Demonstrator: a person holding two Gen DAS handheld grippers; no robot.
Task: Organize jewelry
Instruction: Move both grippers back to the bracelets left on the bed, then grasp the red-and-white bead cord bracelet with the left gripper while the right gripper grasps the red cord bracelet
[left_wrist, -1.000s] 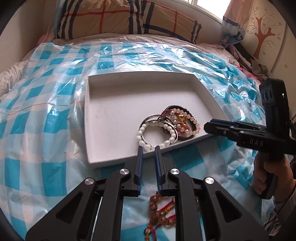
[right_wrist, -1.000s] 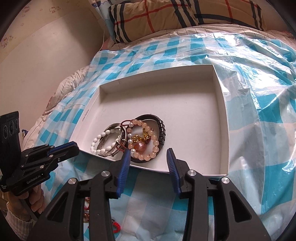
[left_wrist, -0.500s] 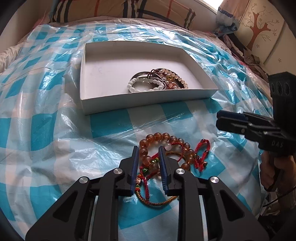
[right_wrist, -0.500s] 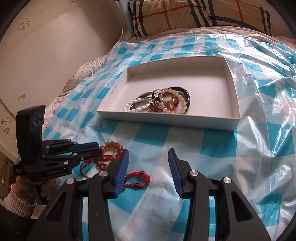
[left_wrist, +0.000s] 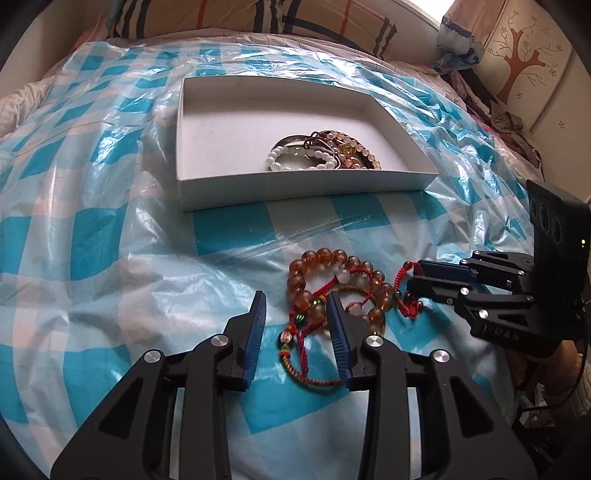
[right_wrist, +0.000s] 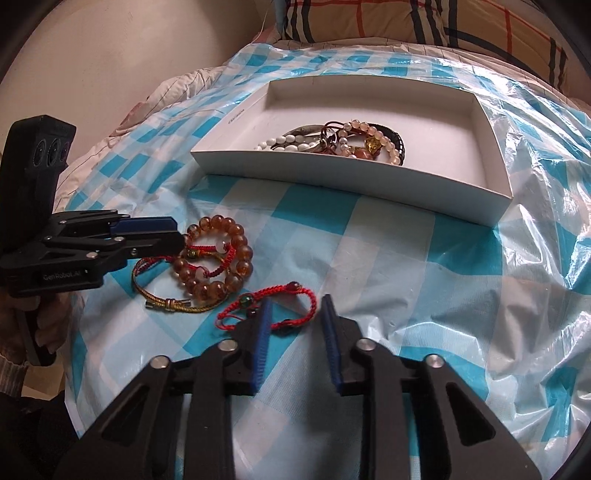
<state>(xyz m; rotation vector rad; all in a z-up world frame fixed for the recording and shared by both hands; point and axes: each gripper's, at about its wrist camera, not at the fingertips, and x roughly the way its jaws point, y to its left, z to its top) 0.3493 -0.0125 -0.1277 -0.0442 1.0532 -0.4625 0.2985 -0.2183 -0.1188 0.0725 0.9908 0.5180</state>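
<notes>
The left gripper (left_wrist: 295, 314) hangs low over the blue-checked plastic sheet (left_wrist: 110, 240) with its blue-padded fingers (left_wrist: 256, 328) spread well apart and nothing between them but the cloth and a loop of the pile below; its right finger rests over the near edge of the amber bead bracelet (left_wrist: 332, 284), though contact cannot be judged from this view. That bracelet lies tangled with a red knotted cord and an olive-gold cord bracelet (right_wrist: 166, 302), the whole heap sitting at about 6 o'clock of the white tray (left_wrist: 295, 188) and apart from it. The right gripper (right_wrist: 295, 314) is likewise wide open and holds nothing; a separate red string bracelet (right_wrist: 269, 299) lies on the sheet right at its tips, the left finger crossing over the loop, so the cord passes partly between the fingers. Seen from the left wrist camera, the right gripper's tips come in from 3 o'clock and sit against that red string beside the amber beads. Inside the tray, crowded toward its near wall, lie a white bead bracelet (left_wrist: 295, 162), a pale pink bead bracelet (right_wrist: 373, 140) with a gold charm, a dark braided band and a metal bangle, all overlapping. A plaid pillow (right_wrist: 406, 18) lies at 12 o'clock beyond the tray.
</notes>
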